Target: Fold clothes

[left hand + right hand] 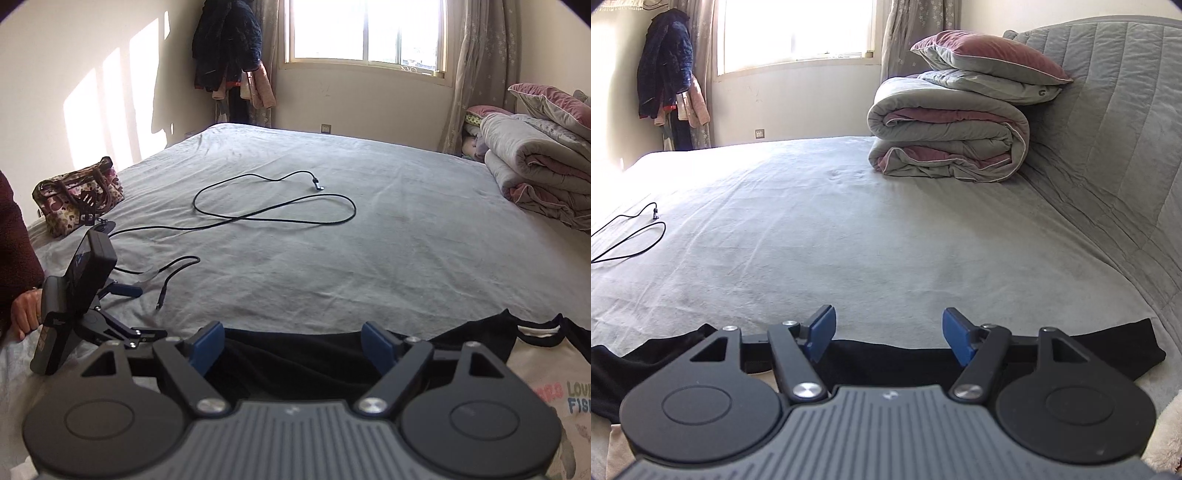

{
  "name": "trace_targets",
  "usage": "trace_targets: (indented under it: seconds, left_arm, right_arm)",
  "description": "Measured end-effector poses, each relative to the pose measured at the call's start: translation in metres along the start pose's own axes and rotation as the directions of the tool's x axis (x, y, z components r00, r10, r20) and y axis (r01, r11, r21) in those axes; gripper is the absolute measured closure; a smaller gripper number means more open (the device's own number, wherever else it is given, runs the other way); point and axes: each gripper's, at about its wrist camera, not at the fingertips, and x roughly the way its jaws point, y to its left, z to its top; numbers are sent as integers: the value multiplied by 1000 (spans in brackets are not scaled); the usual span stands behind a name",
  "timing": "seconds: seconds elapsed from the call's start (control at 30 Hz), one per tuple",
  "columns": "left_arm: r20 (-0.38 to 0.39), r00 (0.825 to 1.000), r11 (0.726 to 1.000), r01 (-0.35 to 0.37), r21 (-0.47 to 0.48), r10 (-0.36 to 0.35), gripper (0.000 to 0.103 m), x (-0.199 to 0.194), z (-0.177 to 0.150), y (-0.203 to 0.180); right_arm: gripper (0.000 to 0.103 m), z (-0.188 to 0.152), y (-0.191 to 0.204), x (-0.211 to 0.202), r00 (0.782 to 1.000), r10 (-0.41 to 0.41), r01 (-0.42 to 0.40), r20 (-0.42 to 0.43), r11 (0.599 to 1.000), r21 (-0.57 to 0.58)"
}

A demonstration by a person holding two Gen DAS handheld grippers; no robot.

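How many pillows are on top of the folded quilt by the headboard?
2. Both are stacked on the folded quilt: a grey pillow directly on it, and a maroon-and-grey pillow on top. More may be hidden behind.

A wide bed with a wrinkled grey sheet fills the room. Behind it, a bright sliding window sits in a cream wall, flanked by patterned grey curtains. Sunlight falls in patches on the left wall. A quilted grey headboard stands at right
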Motion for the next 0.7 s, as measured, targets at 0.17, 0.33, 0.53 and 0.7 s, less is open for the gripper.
trace_targets:
  seconds: [0.17, 0.33, 0.53, 0.7]
  left_arm:
    - [-19, 999, 999, -29, -34, 29, 20, 0, 0, 28]
    - [-44, 998, 996, -48, -71, 45, 20, 4, -4, 51]
    - [-70, 996, 993, -63, -99, 56, 20, 10, -9, 70]
    - [-92, 994, 990, -73, -125, 61, 20, 17, -11, 83]
  right_arm:
    - [35, 3, 24, -3, 1000, 29, -29, 0, 999, -42]
    - [34, 3, 44, -4, 999, 52, -52, -3, 996, -79]
    - [33, 2, 62, -3, 997, 74, -74, -9, 991, -108]
    - [33, -2, 75, -1, 996, 92, -94, -19, 987, -128]
